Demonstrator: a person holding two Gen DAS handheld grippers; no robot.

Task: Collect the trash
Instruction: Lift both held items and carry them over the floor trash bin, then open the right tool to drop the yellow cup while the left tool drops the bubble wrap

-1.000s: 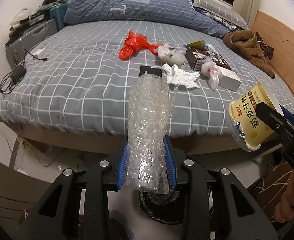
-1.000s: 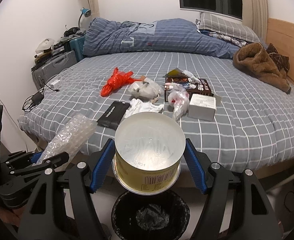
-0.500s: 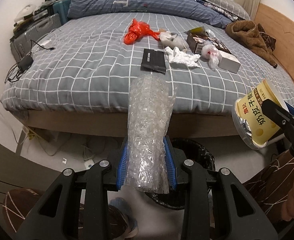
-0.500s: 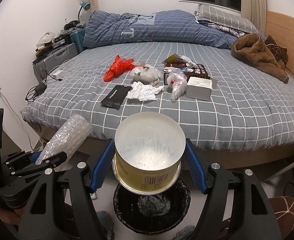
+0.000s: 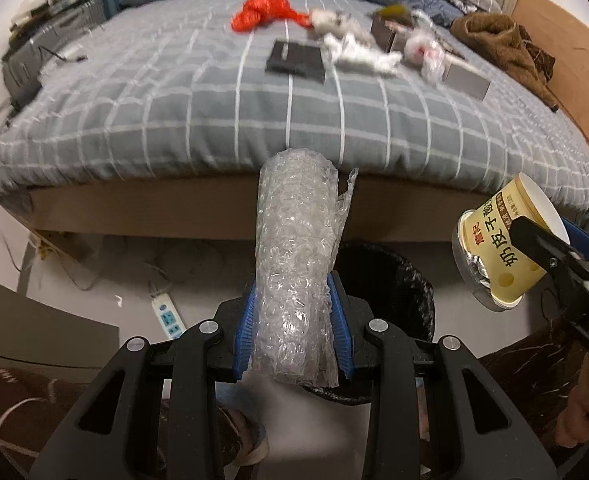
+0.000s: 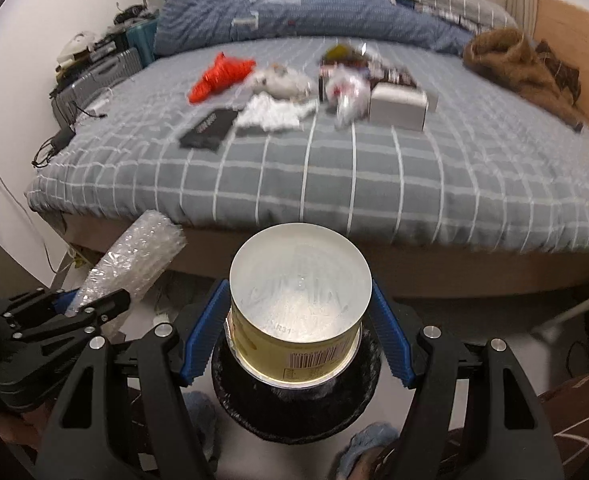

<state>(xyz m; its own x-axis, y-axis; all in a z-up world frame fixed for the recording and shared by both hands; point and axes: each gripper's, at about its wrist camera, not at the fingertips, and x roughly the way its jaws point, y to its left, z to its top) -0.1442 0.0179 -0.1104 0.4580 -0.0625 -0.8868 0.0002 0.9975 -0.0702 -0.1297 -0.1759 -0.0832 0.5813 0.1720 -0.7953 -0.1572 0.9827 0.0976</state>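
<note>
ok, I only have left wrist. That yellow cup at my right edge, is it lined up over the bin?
Observer: Yes. In the right wrist view the black bin sits directly below the yellow cup.
Operator: Both pads on it? I see one finger.
Observer: Both. The blue pads press opposite sides of the cup, so the right gripper is clamped on it.
Operator: Which end faces that camera?
Observer: Its closed white end. A barcode shows on the side wall below it.
</note>
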